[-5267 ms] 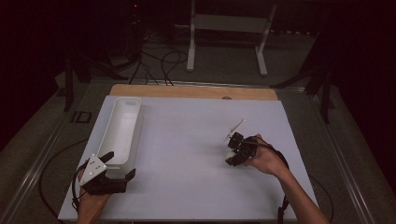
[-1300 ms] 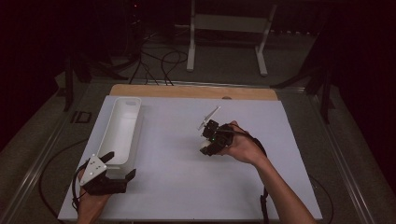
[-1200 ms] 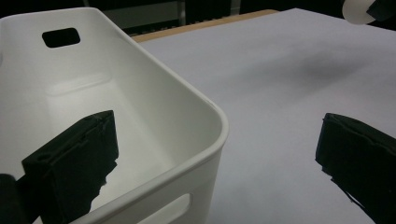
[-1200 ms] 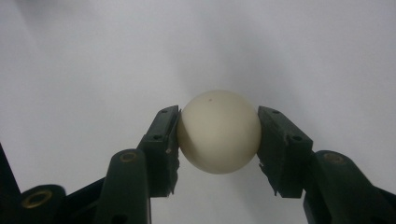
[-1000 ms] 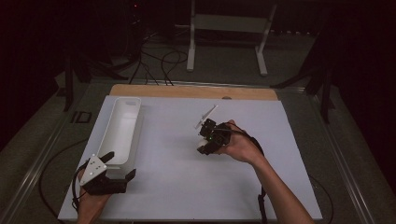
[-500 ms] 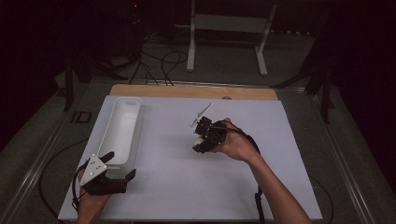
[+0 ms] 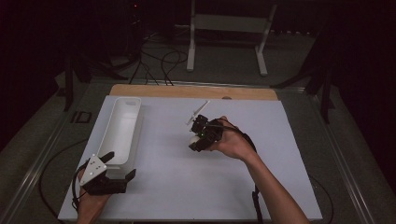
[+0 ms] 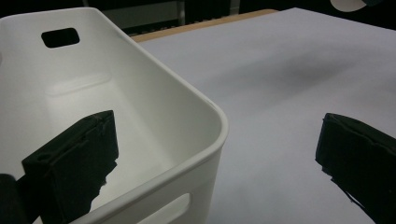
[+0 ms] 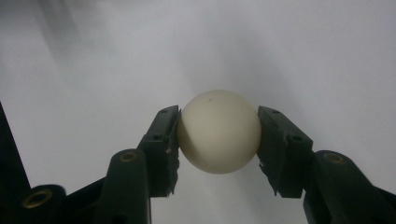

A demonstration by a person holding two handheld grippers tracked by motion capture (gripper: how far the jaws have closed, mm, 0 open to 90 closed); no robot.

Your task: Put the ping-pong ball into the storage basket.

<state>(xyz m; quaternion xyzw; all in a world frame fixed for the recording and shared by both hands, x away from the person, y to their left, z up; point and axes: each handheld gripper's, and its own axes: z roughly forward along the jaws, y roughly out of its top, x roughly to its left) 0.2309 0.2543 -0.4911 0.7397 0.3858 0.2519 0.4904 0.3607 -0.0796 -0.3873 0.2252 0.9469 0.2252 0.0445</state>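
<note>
Right hand-held gripper [image 9: 218, 135] pinching a cream ball [image 9: 218, 131] btwn both pads, held over the white tabletop [image 7: 187, 186] near its centre. Left hand-held gripper [image 8: 219, 158] spread wide w/ nothing gripped — one jaw inside the white bin [image 8: 140, 107], other outside, straddling the near corner at tabletop's left.

Black fingers [image 9: 163, 149] clamp a cream ball [image 9: 218, 131].
</note>
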